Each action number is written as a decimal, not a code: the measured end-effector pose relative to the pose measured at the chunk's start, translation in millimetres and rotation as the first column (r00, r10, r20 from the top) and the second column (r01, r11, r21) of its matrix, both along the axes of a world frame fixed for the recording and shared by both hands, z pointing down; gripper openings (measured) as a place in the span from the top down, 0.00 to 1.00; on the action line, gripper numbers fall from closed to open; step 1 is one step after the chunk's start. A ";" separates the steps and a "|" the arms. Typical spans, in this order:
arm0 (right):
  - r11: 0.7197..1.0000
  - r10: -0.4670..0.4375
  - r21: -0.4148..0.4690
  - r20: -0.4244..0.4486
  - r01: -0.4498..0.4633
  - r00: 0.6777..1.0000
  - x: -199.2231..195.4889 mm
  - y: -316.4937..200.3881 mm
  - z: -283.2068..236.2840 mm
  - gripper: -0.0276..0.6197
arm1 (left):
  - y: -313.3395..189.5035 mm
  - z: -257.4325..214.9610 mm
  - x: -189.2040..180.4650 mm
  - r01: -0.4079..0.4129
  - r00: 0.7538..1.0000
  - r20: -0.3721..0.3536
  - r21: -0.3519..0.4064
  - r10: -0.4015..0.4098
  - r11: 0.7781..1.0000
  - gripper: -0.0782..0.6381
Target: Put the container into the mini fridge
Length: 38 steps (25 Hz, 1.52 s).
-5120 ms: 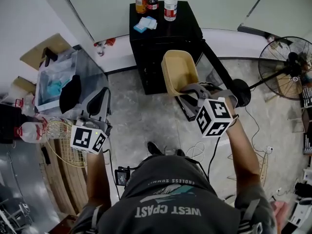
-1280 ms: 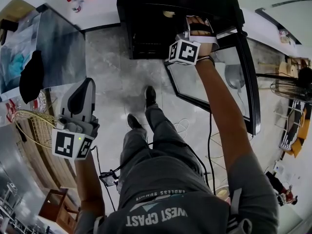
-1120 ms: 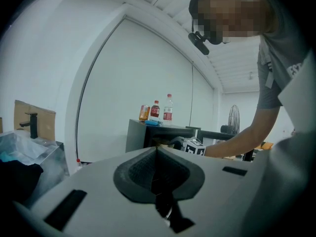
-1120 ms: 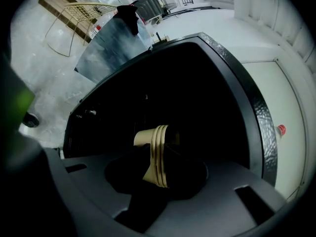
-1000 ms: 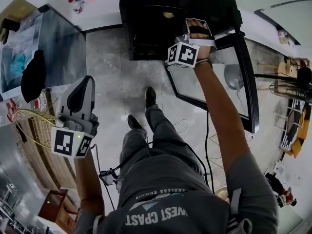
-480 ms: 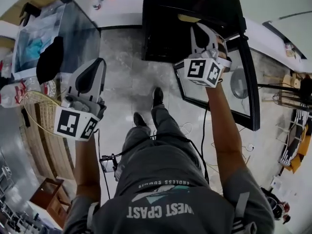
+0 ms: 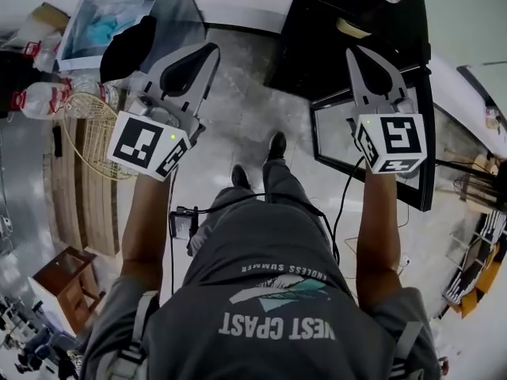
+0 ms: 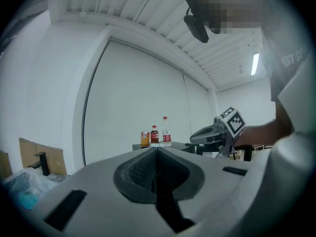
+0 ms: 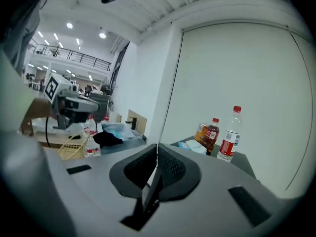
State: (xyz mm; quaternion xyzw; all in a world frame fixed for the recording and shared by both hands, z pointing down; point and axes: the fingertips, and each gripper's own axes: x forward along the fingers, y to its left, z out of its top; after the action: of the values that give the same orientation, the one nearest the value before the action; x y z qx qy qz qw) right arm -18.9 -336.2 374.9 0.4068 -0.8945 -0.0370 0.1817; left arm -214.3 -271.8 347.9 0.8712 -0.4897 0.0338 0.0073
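**Grey tee, grey grippers, black cable**

Person wears a grey short-sleeve T-shirt [image 7: 273, 307] with white lettering and a teal graphic, grey trousers [image 7: 269, 204], black shoes [image 7: 276, 143] and grey shoulder straps [image 7: 139, 327]. Left gripper [image 7: 211, 48] and right gripper [image 7: 355, 51] have pale grey shells, black ribbed pads [image 8: 140, 171] and black-and-white marker cubes [image 7: 150, 143]. A black cable [image 7: 342, 204] runs from the right gripper.

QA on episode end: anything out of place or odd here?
One thing: the glass door of the mini fridge stands swung wide open, while the left hand-held gripper and right hand-held gripper are both shut, empty and clear of it. No spill or damage visible.
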 end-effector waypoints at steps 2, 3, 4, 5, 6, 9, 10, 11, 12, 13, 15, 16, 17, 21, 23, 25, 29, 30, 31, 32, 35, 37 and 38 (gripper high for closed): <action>0.999 -0.028 -0.019 0.065 0.029 0.997 -6.6 15.3 -18.0 0.91 | 5.2 -10.2 -3.0 0.005 1.000 0.004 0.016 -0.005 1.000 0.87; 0.999 -0.045 -0.025 0.096 0.047 0.994 -9.9 22.5 -26.8 0.91 | 8.0 -14.8 -4.7 0.008 1.000 0.006 0.024 -0.008 1.000 0.87; 0.997 -0.061 -0.030 0.125 0.065 0.990 -13.1 29.5 -35.2 0.91 | 10.9 -19.1 -6.4 0.012 1.000 0.008 0.031 -0.012 0.999 0.87; 0.996 -0.074 -0.034 0.151 0.080 0.986 -15.8 36.5 -43.8 0.91 | 13.8 -23.3 -8.0 0.016 1.000 0.010 0.038 -0.016 0.999 0.87; 0.995 -0.086 -0.035 0.175 0.094 0.981 -18.1 43.4 -52.8 0.91 | 16.9 -27.5 -9.7 0.019 1.000 0.012 0.045 -0.020 0.999 0.87; 0.992 -0.119 -0.021 0.234 0.127 0.965 -22.9 63.1 -80.4 0.91 | 27.5 -38.9 -16.0 0.033 0.999 0.013 0.064 -0.033 0.997 0.87; 0.990 -0.127 -0.021 0.253 0.137 0.959 -24.0 69.3 -88.1 0.91 | 31.7 -41.6 -18.6 0.039 0.999 0.013 0.067 -0.040 0.997 0.87; 0.989 -0.134 -0.023 0.270 0.145 0.953 -24.8 75.5 -94.7 0.91 | 36.6 -43.9 -21.3 0.045 0.999 0.012 0.068 -0.046 0.997 0.87; 0.988 -0.139 -0.025 0.284 0.152 0.949 -25.2 81.5 -100.5 0.91 | 41.5 -46.2 -23.7 0.051 0.999 0.010 0.069 -0.052 0.996 0.87; 0.987 -0.143 -0.025 0.293 0.157 0.945 -25.4 86.9 -106.0 0.91 | 46.1 -48.9 -25.7 0.056 0.998 0.009 0.071 -0.057 0.996 0.87; 0.986 -0.151 -0.023 0.305 0.166 0.940 -24.7 96.3 -116.3 0.91 | 53.7 -55.4 -27.9 0.062 0.998 0.009 0.079 -0.063 0.995 0.87; 0.985 -0.156 -0.021 0.311 0.171 0.938 -23.7 100.4 -121.1 0.91 | 57.1 -58.7 -28.0 0.065 0.998 0.009 0.084 -0.066 0.994 0.87; 0.984 -0.159 -0.020 0.317 0.174 0.935 -22.1 104.2 -125.7 0.91 | 60.2 -61.7 -27.3 0.065 0.998 0.009 0.087 -0.066 0.994 0.87; 0.986 -0.159 0.000 0.329 0.169 0.931 -11.2 116.9 -140.2 0.91 | 69.1 -70.1 -18.9 0.051 0.999 -0.013 0.085 -0.050 0.995 0.87; 0.986 -0.161 0.013 0.325 0.165 0.932 -6.8 124.1 -145.6 0.91 | 73.9 -73.8 -12.4 0.038 0.999 -0.017 0.087 -0.037 0.995 0.87; 0.986 -0.163 0.026 0.310 0.164 0.937 -3.8 131.6 -149.6 0.91 | 78.5 -76.6 -4.0 0.016 1.000 -0.018 0.086 -0.015 0.996 0.87; 0.987 -0.159 0.025 0.309 0.159 0.938 2.3 140.2 -151.3 0.91 | 84.2 -81.6 11.1 -0.024 1.000 -0.007 0.091 0.024 0.996 0.87; 0.987 -0.155 0.021 0.312 0.157 0.937 4.2 140.5 -150.4 0.91 | 84.3 -82.1 13.6 -0.030 1.000 -0.004 0.092 0.030 0.995 0.87; 0.988 -0.151 0.018 0.315 0.153 0.937 6.2 140.7 -149.3 0.91 | 84.2 -82.3 15.8 -0.035 0.999 -0.003 0.091 0.035 0.995 0.87; 0.989 -0.147 0.016 0.317 0.150 0.937 8.0 140.9 -148.1 0.92 | 84.2 -82.2 17.6 -0.039 0.999 -0.003 0.091 0.039 0.995 0.87; 0.990 -0.138 0.014 0.318 0.141 0.938 11.9 142.9 -144.9 0.92 | 85.7 -81.0 20.8 -0.047 0.999 -0.002 0.090 0.047 0.995 0.87; 0.990 -0.134 0.011 0.318 0.138 0.939 13.4 144.5 -142.7 0.92 | 87.2 -79.9 21.7 -0.049 0.999 -0.002 0.088 0.050 0.995 0.87; 0.991 -0.132 0.010 0.318 0.136 0.939 14.0 144.9 -141.8 0.92 | 87.5 -79.7 22.0 -0.050 0.999 -0.002 0.087 0.051 0.995 0.87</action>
State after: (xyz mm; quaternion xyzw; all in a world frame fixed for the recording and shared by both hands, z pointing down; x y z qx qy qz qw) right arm -4.9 -191.3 233.0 0.3445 -0.9379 0.0223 0.0347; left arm -192.3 -184.3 268.2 0.8829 -0.4685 0.0110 -0.0304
